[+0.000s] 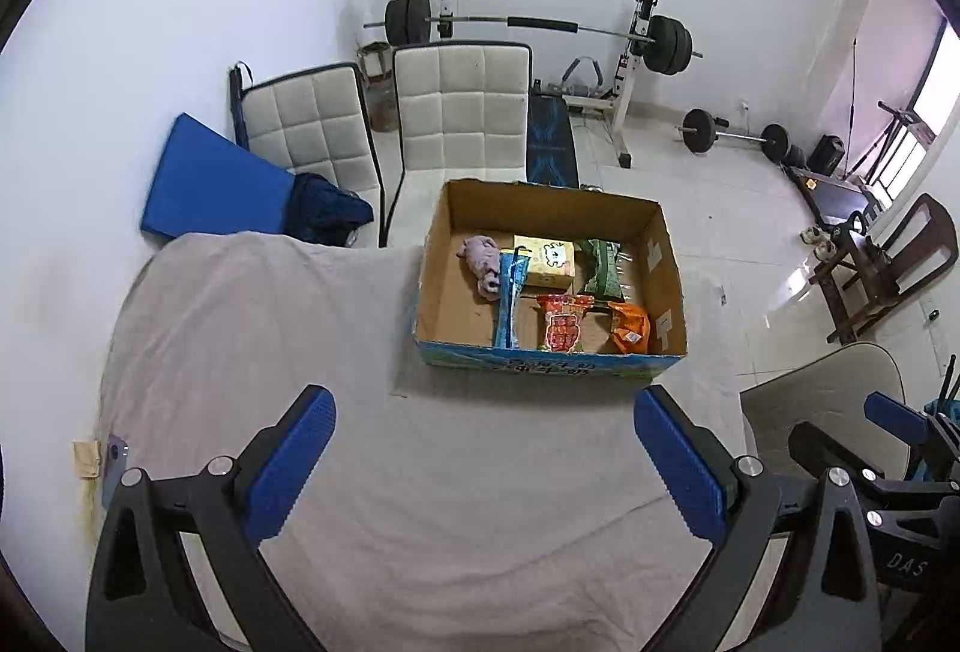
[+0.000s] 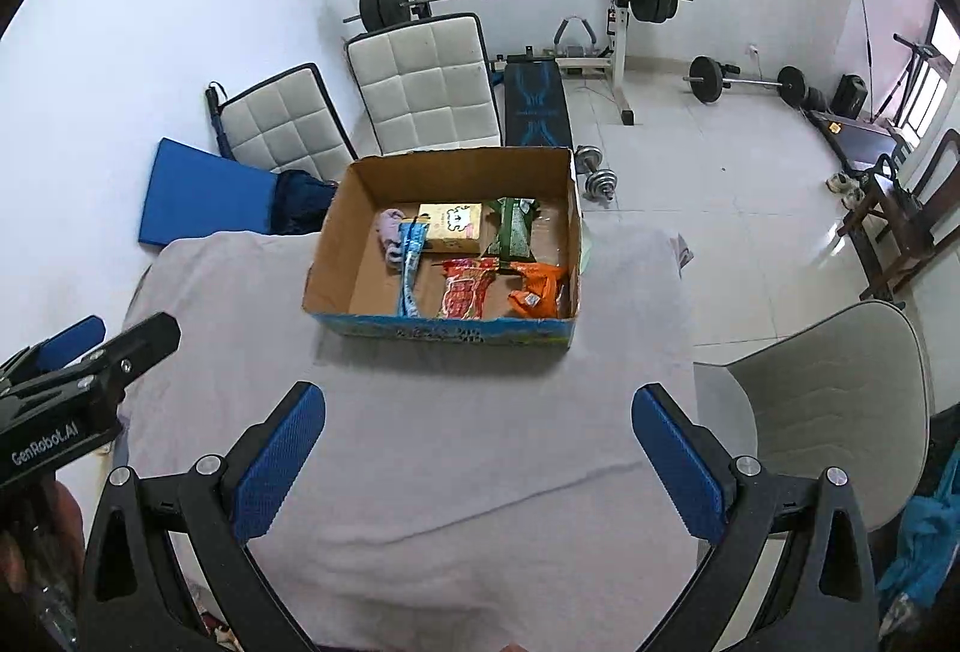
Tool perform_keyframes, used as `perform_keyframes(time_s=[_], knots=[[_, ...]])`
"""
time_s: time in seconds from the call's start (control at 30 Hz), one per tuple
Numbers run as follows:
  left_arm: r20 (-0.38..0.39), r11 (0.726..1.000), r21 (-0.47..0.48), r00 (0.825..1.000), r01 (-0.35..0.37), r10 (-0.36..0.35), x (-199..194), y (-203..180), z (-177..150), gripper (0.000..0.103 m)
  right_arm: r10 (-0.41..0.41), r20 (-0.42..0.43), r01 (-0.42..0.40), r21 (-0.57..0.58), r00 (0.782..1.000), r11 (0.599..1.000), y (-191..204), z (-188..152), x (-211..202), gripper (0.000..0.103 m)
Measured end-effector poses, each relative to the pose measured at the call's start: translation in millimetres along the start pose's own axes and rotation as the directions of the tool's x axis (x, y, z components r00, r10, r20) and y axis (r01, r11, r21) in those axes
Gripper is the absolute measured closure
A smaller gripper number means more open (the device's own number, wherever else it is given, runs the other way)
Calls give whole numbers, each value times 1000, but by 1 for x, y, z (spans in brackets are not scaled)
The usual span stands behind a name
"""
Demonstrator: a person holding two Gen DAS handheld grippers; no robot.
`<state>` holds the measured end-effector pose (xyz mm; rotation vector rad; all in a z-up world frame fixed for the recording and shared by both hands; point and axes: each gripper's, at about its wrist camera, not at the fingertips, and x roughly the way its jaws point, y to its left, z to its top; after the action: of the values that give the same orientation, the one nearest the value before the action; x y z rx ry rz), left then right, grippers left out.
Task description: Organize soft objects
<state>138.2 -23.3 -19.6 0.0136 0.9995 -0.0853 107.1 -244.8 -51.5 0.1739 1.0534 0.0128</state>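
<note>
1. The left gripper (image 1: 483,448) hangs above the near part of the cloth-covered table (image 1: 252,328), its two blue-padded fingers spread wide with nothing between them.
2. The right gripper (image 2: 477,442) hangs beside it over the same table, its blue pads also wide apart and empty; the left gripper shows at the left edge of the right wrist view, and the right one at the right edge of the left wrist view.
3. A cardboard box (image 1: 663,256) with its top open stands on the far part of the table, toward the far right corner, well apart from both grippers.
4. Inside the box, a pinkish-purple soft toy (image 1: 483,265) lies toward the far left, away from the left wall.
5. A long blue packet (image 1: 510,298) runs from just beside the toy to the near wall of the box.
6. A yellow carton (image 1: 549,259) with a white cartoon print lies at the far middle, touching the blue packet's far end.
7. A green bag (image 1: 603,265) lies to the right of the carton.
8. A red snack packet (image 1: 561,325) rests against the near wall, with an orange packet (image 1: 630,328) just beside it in the near right corner.
9. The box floor between the toy and the left wall shows bare cardboard.
10. Beyond the table's far edge stand two white padded chairs (image 1: 462,112).
</note>
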Motion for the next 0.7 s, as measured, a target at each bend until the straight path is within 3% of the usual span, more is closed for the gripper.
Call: perform_keyframes(time_s=[0.33, 0.7], knots=[[45, 1000, 10, 999, 6, -6, -35, -5, -13, 1, -11, 31, 12, -7, 999, 1000, 0, -24, -51, 0], [97, 1000, 23, 995, -10, 8, -46, -11, -12, 1, -35, 104, 36, -8, 994, 999, 1, -8, -72, 0]])
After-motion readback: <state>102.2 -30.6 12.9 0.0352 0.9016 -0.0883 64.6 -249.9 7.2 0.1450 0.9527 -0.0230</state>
